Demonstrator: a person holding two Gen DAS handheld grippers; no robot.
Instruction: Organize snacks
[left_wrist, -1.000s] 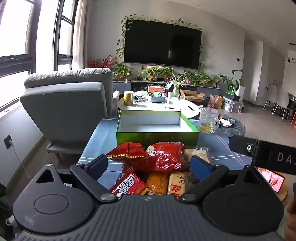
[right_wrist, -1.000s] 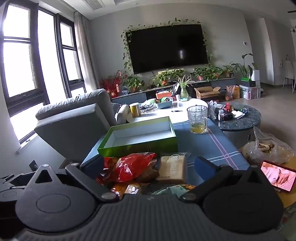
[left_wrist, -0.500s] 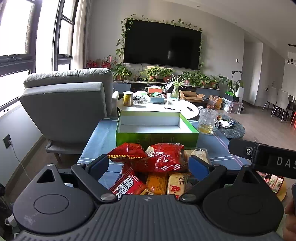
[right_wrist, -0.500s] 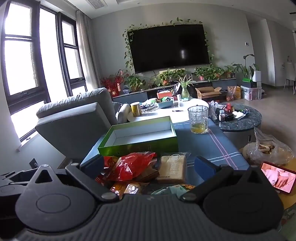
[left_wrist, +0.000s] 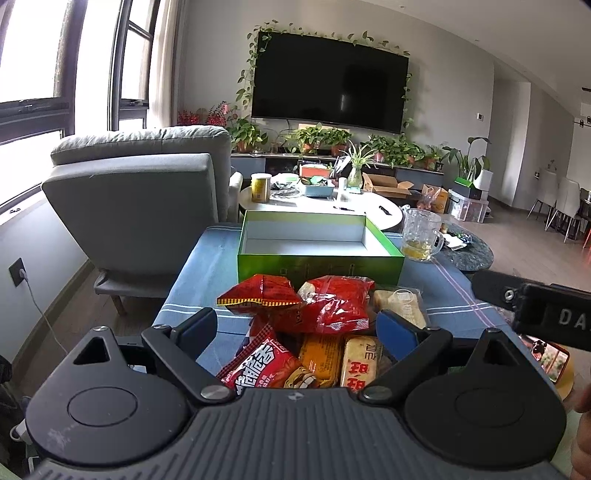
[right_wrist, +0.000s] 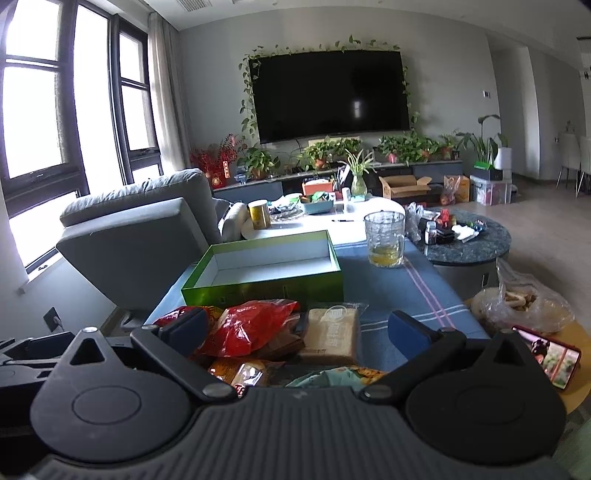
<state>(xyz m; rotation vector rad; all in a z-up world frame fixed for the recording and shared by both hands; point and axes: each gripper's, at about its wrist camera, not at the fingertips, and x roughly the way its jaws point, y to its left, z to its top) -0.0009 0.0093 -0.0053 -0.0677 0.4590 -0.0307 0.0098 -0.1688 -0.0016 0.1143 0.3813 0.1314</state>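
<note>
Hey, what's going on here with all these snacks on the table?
A person is holding a tool in each hand over a pile of snack packets on a blue tablecloth. Behind the pile sits a green box, open and empty. The left tool and right tool are both open and hover above the packets; neither grips anything. Sorting hasn't begun.

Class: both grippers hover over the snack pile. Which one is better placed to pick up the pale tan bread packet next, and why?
Probably the right gripper: the pale tan bread packet lies between its open fingers. For the left gripper, it sits beyond the right finger.
</note>
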